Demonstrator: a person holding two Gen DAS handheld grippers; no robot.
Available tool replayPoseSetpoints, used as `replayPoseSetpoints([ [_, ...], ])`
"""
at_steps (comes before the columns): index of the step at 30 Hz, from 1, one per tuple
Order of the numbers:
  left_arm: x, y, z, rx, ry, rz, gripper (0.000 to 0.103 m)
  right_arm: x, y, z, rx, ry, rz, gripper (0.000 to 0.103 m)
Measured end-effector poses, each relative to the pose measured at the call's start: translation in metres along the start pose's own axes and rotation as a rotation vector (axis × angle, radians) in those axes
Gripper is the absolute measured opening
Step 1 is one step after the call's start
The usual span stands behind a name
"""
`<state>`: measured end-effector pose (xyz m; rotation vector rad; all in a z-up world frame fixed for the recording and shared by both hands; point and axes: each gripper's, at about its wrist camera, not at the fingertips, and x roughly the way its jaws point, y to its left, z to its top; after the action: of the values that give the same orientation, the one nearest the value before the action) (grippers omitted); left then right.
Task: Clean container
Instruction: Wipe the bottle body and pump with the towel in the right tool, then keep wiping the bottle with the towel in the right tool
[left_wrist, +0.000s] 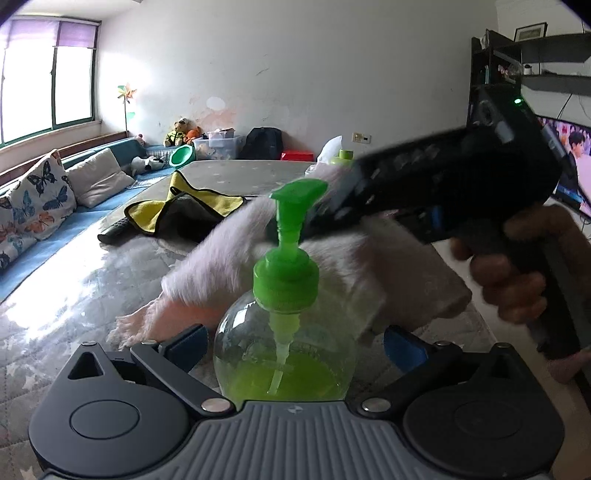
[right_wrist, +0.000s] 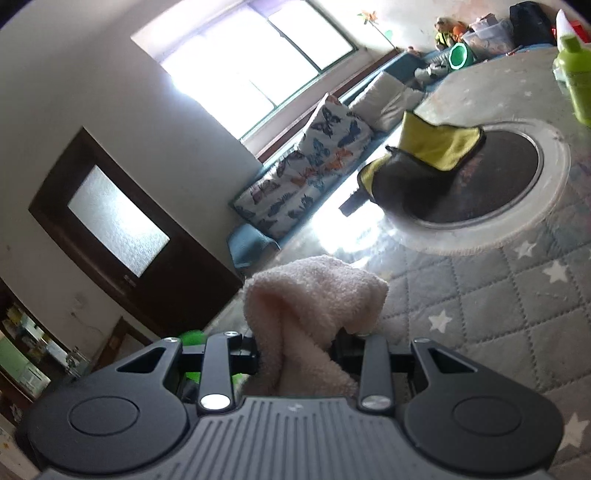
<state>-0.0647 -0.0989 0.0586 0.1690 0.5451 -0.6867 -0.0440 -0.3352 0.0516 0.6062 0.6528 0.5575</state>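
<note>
The pump bottle (left_wrist: 284, 354) stands upright on the quilted counter (left_wrist: 74, 295) — clear, round-bellied, with a green pump head and a shallow pool of green liquid at its base. A fluffy pale pink cloth (left_wrist: 229, 273) drapes just behind it, reaching past both its sides.

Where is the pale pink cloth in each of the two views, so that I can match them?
Left wrist view: pale pink cloth at centre, behind the pump bottle, hanging from the right gripper.
Right wrist view: cloth at lower centre, pinched between the right gripper fingers.
Shared landmark: yellow-and-grey cloth.
</note>
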Motion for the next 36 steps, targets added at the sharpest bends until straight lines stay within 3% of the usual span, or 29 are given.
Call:
replayPoseSetpoints([
  [11,0.004,0.007,-0.003,-0.054,0.016,0.056,0.103,0.007,-0.033,-0.017,0.05,0.043,-0.086,0.033],
  [21,0.01,0.005,-0.008,-0.024,0.055,0.063,0.103,0.0,-0.041,-0.035,0.038,0.075,-0.12,0.033],
  [32,0.005,0.005,-0.011,-0.01,0.046,0.067,0.103,-0.024,-0.013,-0.005,0.048,-0.035,0.018,0.033],
  [36,0.003,0.005,-0.012,-0.017,0.046,0.063,0.103,-0.014,-0.004,0.002,0.038,-0.029,0.043,0.033],
])
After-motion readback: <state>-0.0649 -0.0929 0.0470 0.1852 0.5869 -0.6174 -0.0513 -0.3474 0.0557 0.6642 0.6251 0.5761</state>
